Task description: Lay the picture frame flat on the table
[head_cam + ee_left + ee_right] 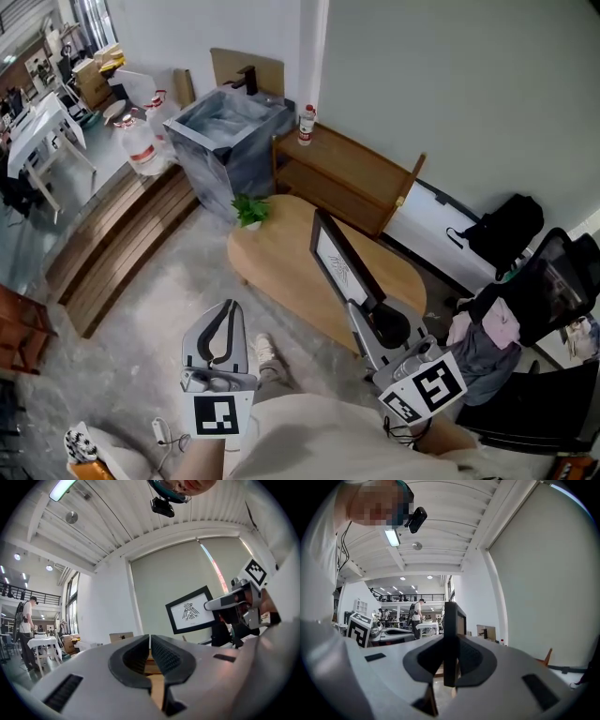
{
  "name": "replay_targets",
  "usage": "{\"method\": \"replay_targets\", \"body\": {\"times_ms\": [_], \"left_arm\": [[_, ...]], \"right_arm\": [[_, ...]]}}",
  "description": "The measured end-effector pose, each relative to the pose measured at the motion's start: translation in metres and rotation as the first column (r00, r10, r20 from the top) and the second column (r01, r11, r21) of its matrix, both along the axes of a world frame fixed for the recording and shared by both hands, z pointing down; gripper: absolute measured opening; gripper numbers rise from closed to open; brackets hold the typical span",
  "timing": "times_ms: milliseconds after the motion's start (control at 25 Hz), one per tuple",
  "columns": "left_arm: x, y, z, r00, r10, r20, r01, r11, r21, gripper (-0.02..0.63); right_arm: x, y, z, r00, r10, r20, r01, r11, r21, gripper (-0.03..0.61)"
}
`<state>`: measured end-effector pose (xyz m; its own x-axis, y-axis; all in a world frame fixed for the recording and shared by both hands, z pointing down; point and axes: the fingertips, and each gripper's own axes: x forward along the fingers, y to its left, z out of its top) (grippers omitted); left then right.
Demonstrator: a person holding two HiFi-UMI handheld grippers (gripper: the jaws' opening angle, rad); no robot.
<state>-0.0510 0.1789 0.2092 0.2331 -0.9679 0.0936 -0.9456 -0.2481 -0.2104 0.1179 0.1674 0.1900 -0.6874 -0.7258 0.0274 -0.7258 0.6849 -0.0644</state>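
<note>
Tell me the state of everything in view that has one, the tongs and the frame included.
Black picture frame with white bird print: upright, clamped by its edge, not yet flat.
Right tongs: shut on the picture frame's edge.
Left tongs: shut, nothing between them.
Small green potted plant: upright on the oval wooden table.

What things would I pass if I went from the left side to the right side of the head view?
First the white table → water jug → green plant → picture frame → black bag.
</note>
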Motion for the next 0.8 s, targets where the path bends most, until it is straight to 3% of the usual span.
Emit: {"method": "replay_targets", "body": {"times_ms": [560, 800], "left_arm": [[-0.111, -0.162, -0.003, 0.997, 0.071, -0.008, -0.071, 0.997, -0.042, 0.015], [-0.133, -0.207, -0.004, 0.993, 0.121, 0.003, -0.121, 0.992, -0.039, 0.015]], "right_arm": [[-0.113, -0.154, -0.011, 0.998, 0.059, -0.024, -0.059, 0.998, -0.03, 0.046], [-0.142, -0.196, -0.013, 0.996, 0.083, -0.027, -0.084, 0.996, -0.03, 0.046]]}}
